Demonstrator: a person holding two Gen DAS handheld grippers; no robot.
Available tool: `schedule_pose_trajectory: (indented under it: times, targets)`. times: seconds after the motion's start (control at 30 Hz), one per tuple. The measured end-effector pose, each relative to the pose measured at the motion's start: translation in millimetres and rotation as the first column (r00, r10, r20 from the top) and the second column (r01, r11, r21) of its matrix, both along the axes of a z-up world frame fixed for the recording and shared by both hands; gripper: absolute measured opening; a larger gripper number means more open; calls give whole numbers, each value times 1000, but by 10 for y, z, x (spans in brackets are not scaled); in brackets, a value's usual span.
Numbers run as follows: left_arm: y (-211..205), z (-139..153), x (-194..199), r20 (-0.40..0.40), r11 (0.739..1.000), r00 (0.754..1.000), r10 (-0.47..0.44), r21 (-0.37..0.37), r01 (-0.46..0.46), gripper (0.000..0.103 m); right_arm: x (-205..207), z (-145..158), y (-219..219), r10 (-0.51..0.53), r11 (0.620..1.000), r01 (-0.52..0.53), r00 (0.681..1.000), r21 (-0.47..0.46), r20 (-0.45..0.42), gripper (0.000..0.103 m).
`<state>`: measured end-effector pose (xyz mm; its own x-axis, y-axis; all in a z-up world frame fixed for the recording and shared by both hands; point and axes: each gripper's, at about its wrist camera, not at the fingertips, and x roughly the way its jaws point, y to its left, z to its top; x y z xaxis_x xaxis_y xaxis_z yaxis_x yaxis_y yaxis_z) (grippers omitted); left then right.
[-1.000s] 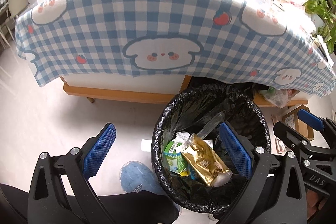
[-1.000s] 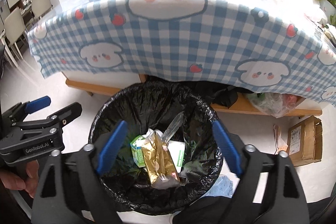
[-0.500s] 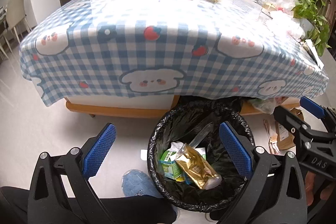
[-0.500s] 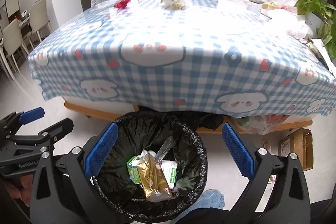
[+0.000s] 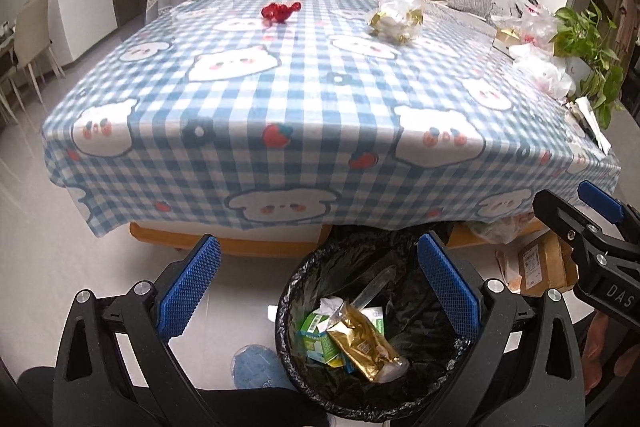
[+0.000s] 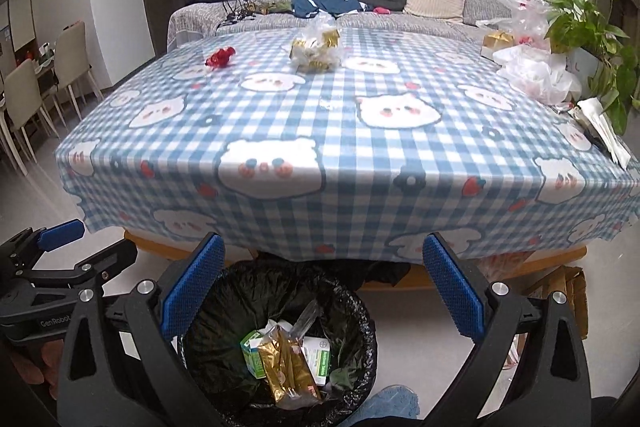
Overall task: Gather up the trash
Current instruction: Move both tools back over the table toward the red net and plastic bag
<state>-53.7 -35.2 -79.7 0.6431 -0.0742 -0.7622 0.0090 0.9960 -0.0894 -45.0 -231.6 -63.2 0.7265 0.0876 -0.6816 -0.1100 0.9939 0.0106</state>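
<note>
Right gripper (image 6: 322, 285): jaws wide apart, nothing btwn the 2 blue pads, angled down over the bin (image 6: 362, 315). Left gripper (image 5: 318, 287): also spread wide, empty, w/ the bin's (image 5: 290, 291) near rim showing btwn its fingers. Each gripper shows at the edge of the other's view, a hand partly visible under each.

Bin: 1, black liner, on the floor just in front of the table's near edge. Inside, touching in a heap: 1 gold foil packet (image 6: 286, 367) on top, 1 green-white carton (image 6: 252, 353) at its left, 1 white-green box (image 6: 320, 355) at its right, 1 clear plastic wrapper (image 6: 306, 317) sticking up behind, plus a bit of crumpled white paper (image 5: 330, 305).

Table (image 6: 328, 131) w/ blue check cloth, trash left on top: 1 red wrapper (image 6: 219, 58) toward the far left corner, 1 clear bag of gold-white scraps (image 6: 316, 47) near the far edge, mid. Right edge: a pile of white plastic bags (image 6: 536, 75), count unclear, and 1 gold box (image 6: 496, 41) by the far right corner.

Floor: 1 cardboard box (image 5: 546, 263) right of the bin, under the table's right side.
</note>
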Motion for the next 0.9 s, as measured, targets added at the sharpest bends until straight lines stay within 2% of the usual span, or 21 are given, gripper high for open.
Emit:
schedule_pose_trajectory:
  times: [0.4,0.6,0.73,0.9]
  targets:
    - [95,256,357,27,1000,999,17,-7,-17,97,321,296,-6,-3,1000,3,999,6,45,95]
    - [114,329,566,29,1000,1000,1,13,-1,97,544,385,37,4,1000,-4,999,-11,51,95]
    - [104,417,702,68,998,997,-22,54,19,97,719,449,96,19,1000,-19,998,-15,55,95]
    - [245,409,989,58,1000,998,15,18,-16,97,986,411,128,22,1000,-22,999,-11,42,95]
